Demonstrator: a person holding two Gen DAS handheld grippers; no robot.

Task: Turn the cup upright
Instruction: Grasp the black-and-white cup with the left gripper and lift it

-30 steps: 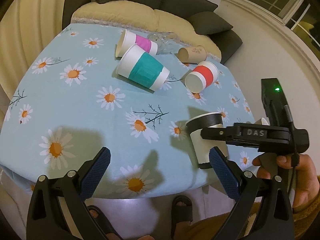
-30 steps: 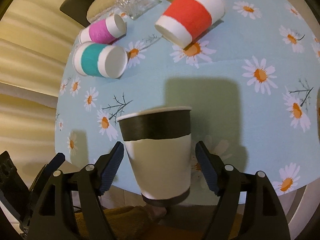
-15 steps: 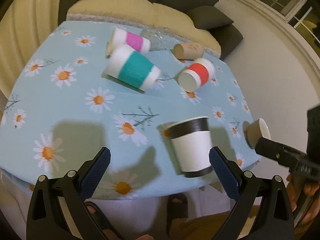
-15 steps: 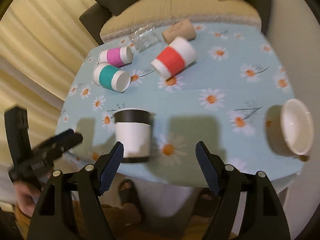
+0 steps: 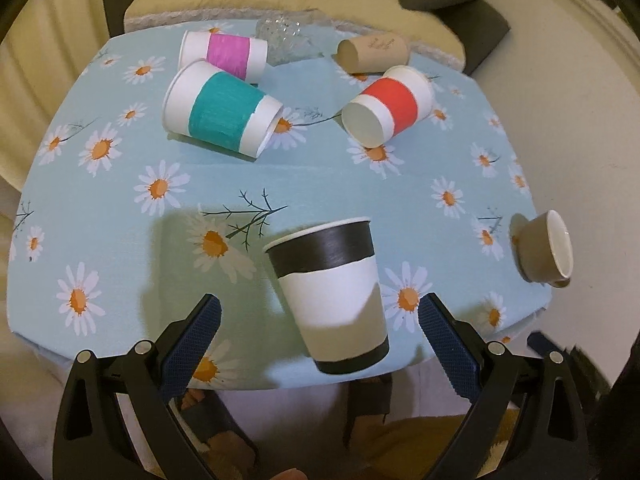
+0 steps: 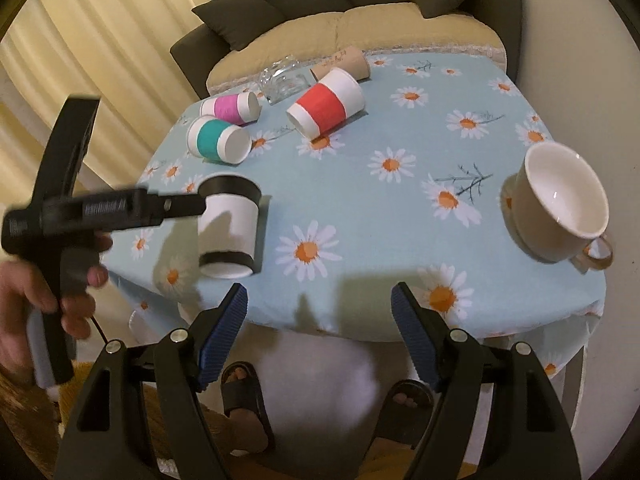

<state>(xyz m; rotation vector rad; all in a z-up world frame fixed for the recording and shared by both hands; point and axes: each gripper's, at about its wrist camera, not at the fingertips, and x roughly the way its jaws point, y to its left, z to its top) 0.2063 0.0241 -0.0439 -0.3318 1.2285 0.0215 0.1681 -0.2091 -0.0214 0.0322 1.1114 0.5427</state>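
A black-and-white paper cup (image 5: pixel 332 292) stands upright near the table's front edge; it also shows in the right wrist view (image 6: pixel 229 229). My left gripper (image 5: pixel 318 340) is open, its blue pads either side of the cup but apart from it. My right gripper (image 6: pixel 320 332) is open and empty, off the table's front edge. A teal cup (image 5: pixel 222 114), a pink cup (image 5: pixel 226 54), a red cup (image 5: pixel 390 106) and a brown cup (image 5: pixel 372 54) lie on their sides further back.
A beige ceramic mug (image 6: pixel 560 208) lies tipped at the table's right edge (image 5: pixel 542 248). A clear glass (image 5: pixel 286 38) lies at the back. A sofa (image 6: pixel 360 12) stands behind the daisy tablecloth (image 6: pixel 400 208). Sandalled feet show under the table.
My right gripper let go of the black-and-white cup and drew back to the right. My left gripper moved in toward the cup, which stays upright.
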